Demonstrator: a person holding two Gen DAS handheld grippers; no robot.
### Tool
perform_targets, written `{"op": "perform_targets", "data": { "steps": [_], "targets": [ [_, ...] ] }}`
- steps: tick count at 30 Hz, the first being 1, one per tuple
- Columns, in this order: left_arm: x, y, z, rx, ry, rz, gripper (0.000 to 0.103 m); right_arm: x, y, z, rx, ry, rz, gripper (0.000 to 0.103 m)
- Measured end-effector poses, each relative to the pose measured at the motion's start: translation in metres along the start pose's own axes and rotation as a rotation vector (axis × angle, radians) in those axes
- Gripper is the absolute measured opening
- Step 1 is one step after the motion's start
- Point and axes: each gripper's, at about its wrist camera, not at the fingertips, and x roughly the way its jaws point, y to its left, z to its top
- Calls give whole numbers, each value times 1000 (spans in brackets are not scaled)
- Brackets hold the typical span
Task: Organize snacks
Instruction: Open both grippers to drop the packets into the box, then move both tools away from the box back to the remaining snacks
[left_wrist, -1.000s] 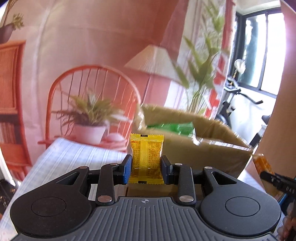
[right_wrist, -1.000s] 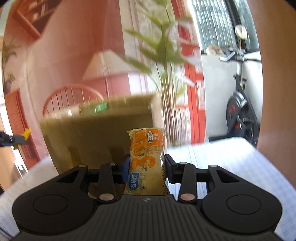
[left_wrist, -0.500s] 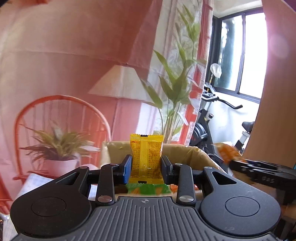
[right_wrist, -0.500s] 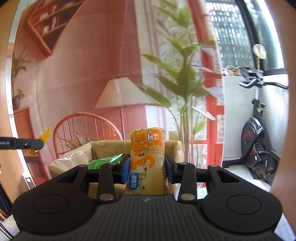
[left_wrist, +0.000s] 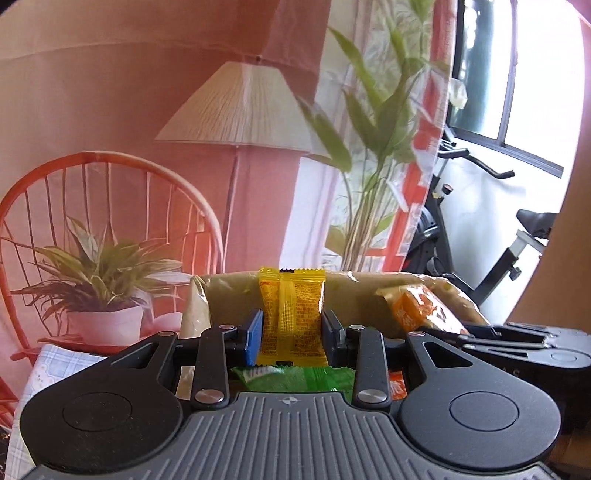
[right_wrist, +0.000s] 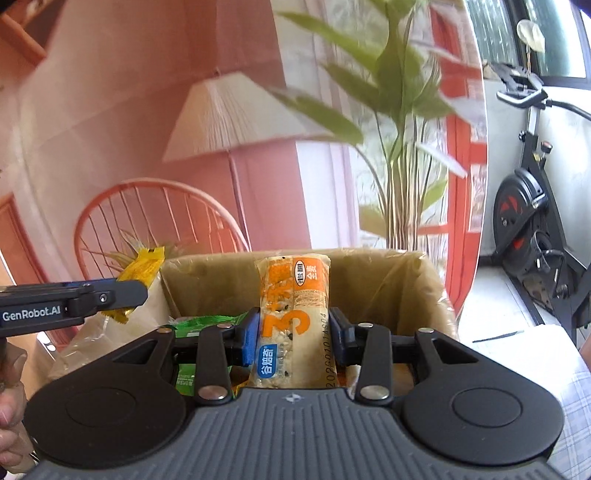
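While both tools hover at the mouth of a brown cardboard box (right_wrist: 369, 269), each carries a single snack. The left gripper (left_wrist: 291, 328) is closed on a yellow packet (left_wrist: 291, 314), which stands upright between the blue-faced left pad and the dark right pad, its crimped top edge level with the box's far rim. Directly under that packet, inside the box, lies a green wrapper (left_wrist: 295, 378), with a sliver of orange packaging just beside it to the right.

The right gripper (right_wrist: 293, 338) is clamped around an orange-and-white cereal bar (right_wrist: 291, 325), also upright, a large "3" printed across its middle and a blue label near its lower end. Below and to the left of it, more green wrapper (right_wrist: 199, 321) shows in the box.

Each tool appears in the other's view: from the right wrist camera the left gripper reaches in from the left edge with the yellow packet at its tip, over the box's near-left corner; from the left wrist camera the right gripper lies at the right with the orange bar angled over the box.

The box stands on a pale checked tablecloth (right_wrist: 532, 354). Behind it hangs a printed backdrop (left_wrist: 110, 92) of a lamp, a red chair and potted plants, with an exercise bike (right_wrist: 532, 221) by the window.
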Motion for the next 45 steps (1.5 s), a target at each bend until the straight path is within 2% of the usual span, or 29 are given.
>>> {"op": "perform_targets", "data": {
  "steps": [2, 3, 4, 6, 8, 16, 22, 25, 28, 32, 38, 45],
  "targets": [
    [0, 2, 2, -7, -14, 13, 51, 6, -2, 1, 27, 17, -9, 41],
    [0, 3, 2, -5, -20, 12, 63, 7, -4, 1, 40, 19, -1, 43],
    [-1, 3, 3, 1, -27, 10, 67, 7, -4, 1, 43, 18, 4, 43],
    [-5, 1, 3, 32, -39, -5, 67, 4, -3, 1, 33, 1, 17, 49],
    [-10, -3, 3, 56, -37, 2, 67, -3, -3, 1, 27, -33, 19, 59],
    [-37, -1, 1, 61, -38, -16, 68, -39, -9, 1, 46, -115, 19, 60],
    [-66, 0, -10, 58, -48, -19, 70, -63, -14, -12, 23, -139, 5, 60],
    [-85, 1, -23, 46, -67, -23, 74, -76, -13, -22, -4, -147, -2, 60],
    [-100, -3, -39, 51, -66, -41, 74, -90, -9, -35, -38, -155, 2, 60],
    [-115, -7, -63, 78, -64, -24, 76, -107, -3, -54, -70, -151, 3, 60],
    [-115, -3, -97, 5, -2, -28, 76, -129, 2, -83, -105, -156, 0, 60],
    [-103, -2, -134, -65, 83, -32, 76, -133, 4, -115, -178, -116, -3, 60]
  ]
}}
